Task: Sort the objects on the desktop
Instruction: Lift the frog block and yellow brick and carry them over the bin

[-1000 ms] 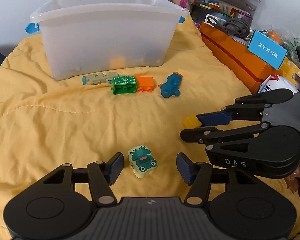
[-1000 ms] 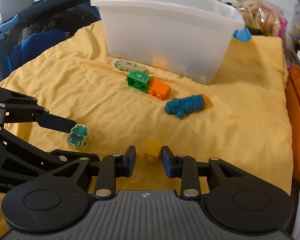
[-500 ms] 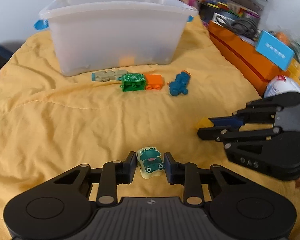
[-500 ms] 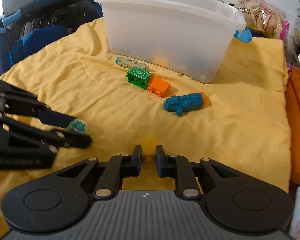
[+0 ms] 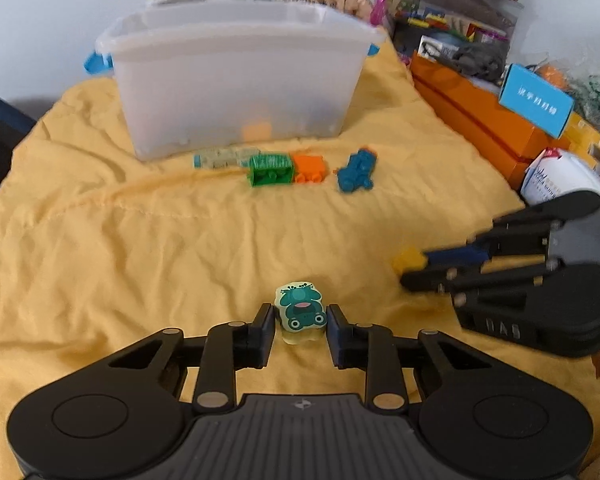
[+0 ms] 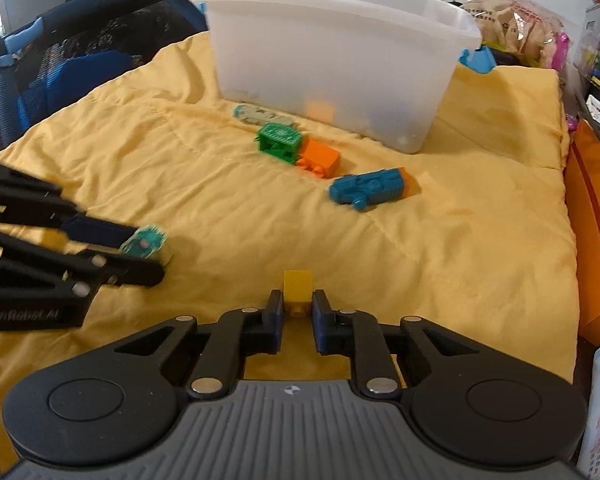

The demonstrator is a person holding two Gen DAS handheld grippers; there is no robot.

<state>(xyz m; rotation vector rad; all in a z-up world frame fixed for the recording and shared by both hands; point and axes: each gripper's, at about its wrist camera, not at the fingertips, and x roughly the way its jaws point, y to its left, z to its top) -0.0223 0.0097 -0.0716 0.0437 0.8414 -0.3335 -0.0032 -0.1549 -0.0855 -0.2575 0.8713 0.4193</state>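
Frog block (image 5: pixel 300 312): pale, green frog print, on yellow blanket (image 5: pixel 140 260), between pads of left gripper (image 5: pixel 300 322); jaws closing, pads against its sides. Yellow brick (image 6: pixel 298 290): clamped in right gripper (image 6: pixel 297 312), jaws together on it. Left view only: orange boxes (image 5: pixel 480 128), blue card (image 5: pixel 536 100) at right. Right view only: dark blue mesh frame (image 6: pixel 60 64) at left. Both views: clear bin (image 5: pixel 236 80) at far end; before it beige piece (image 5: pixel 224 157), green brick (image 5: pixel 270 168) touching orange brick (image 5: pixel 310 168), blue toy (image 5: pixel 358 172) just beside.
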